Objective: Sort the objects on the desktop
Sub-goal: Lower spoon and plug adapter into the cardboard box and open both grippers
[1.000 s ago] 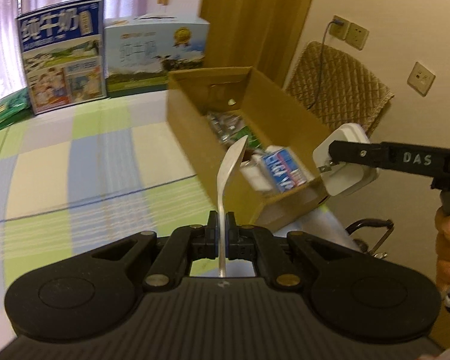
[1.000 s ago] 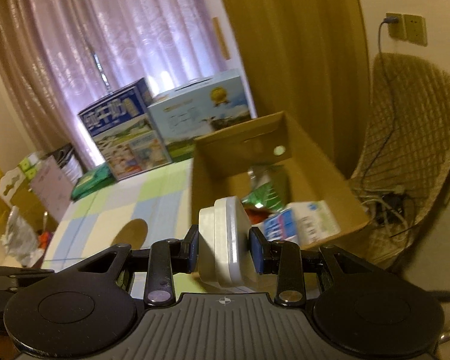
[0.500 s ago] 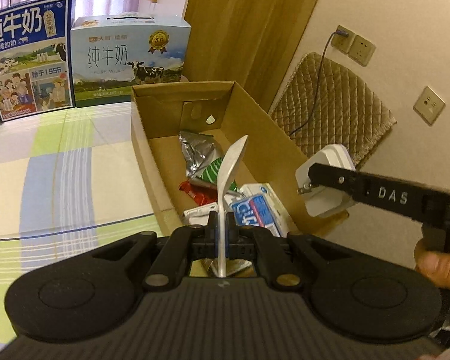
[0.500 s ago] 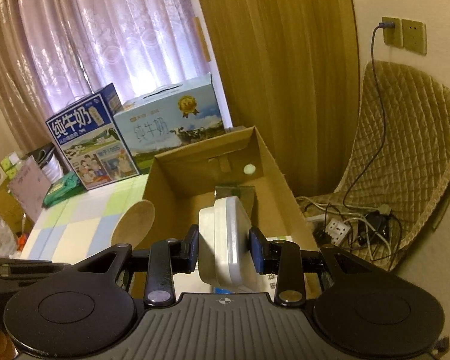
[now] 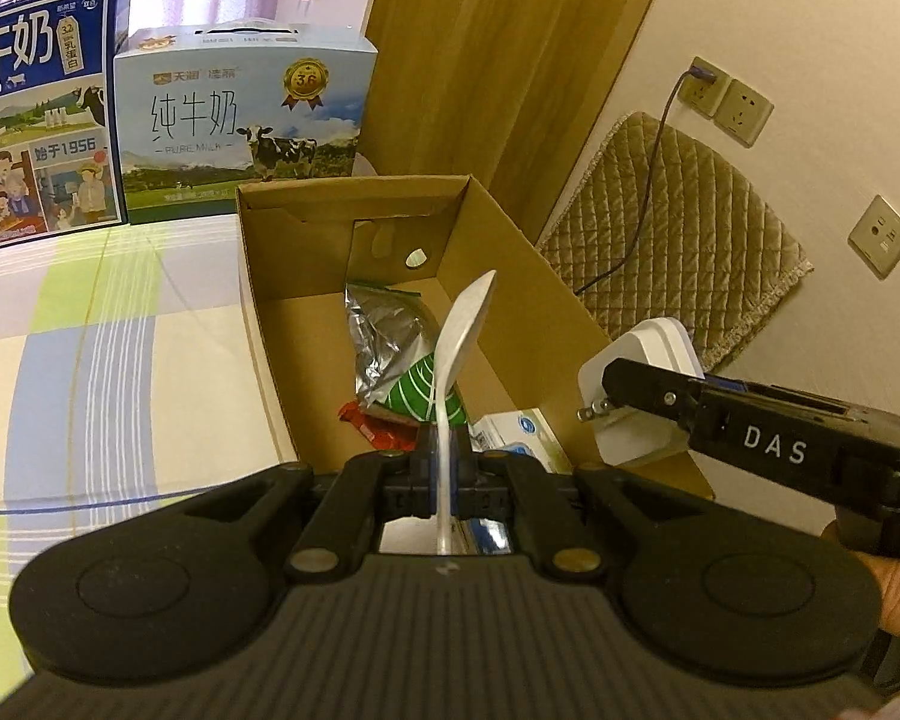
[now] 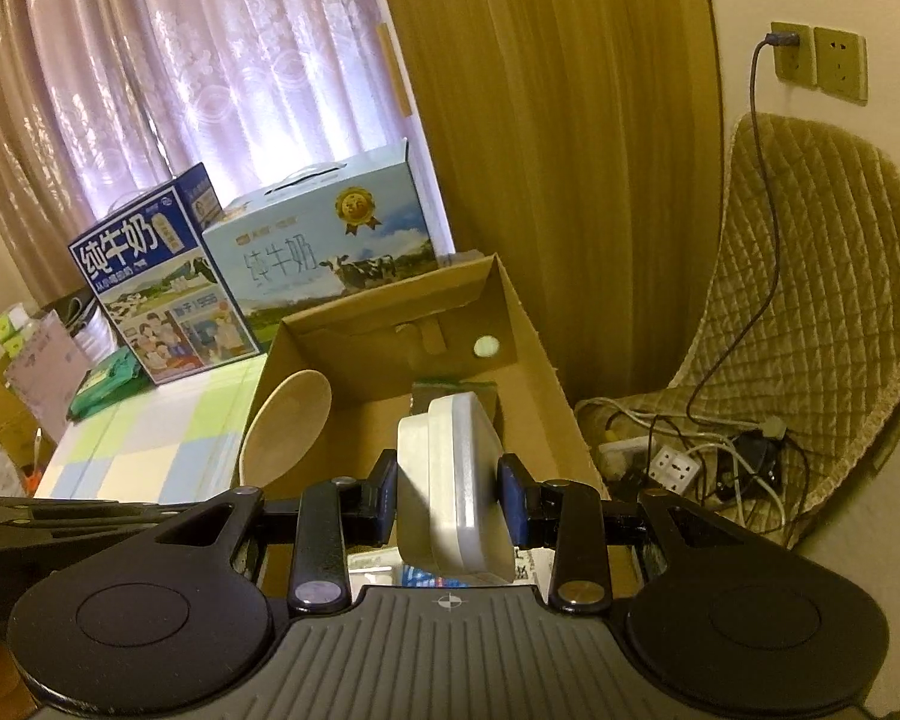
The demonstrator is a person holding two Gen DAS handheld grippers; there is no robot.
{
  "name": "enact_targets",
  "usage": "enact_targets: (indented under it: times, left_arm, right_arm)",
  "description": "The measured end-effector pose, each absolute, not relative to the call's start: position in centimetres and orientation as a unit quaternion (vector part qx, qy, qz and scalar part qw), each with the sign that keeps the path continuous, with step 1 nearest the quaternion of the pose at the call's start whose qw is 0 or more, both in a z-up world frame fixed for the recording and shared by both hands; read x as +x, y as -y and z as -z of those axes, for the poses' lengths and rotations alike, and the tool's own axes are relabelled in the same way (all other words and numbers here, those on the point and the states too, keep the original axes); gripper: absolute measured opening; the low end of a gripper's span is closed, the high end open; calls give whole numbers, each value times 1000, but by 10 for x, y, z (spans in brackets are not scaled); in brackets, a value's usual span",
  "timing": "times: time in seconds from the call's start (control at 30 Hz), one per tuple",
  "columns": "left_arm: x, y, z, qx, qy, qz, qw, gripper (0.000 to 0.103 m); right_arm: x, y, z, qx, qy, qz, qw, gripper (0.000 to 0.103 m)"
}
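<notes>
The left tongs pinch a wooden spoon by its handle, bowl raised over the open cardboard box on the checked counter. The right tongs clamp a white charger above the box's near right edge. Inside lie what look like snack packets.

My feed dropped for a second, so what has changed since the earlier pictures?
Both hand-held grippers moved in over the cardboard box: the left hand-held gripper carried the spoon from the box's side to above its contents, and the right hand-held gripper brought the white charger over the near end. Nothing was let go. The box, its packets and the milk cartons stayed put.
</notes>
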State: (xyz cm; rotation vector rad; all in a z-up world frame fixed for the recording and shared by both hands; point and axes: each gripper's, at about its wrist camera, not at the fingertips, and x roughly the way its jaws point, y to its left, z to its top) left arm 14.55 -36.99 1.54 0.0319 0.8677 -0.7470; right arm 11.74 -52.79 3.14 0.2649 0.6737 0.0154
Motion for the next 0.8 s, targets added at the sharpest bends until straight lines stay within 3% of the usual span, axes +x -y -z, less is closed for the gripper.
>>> enact_targets:
  times: [0.8]
  left_arm:
    - [161,363,-3,9,-421,332,844,9]
  right_arm:
    - [134,525,-20,129,-341,-17,931,32]
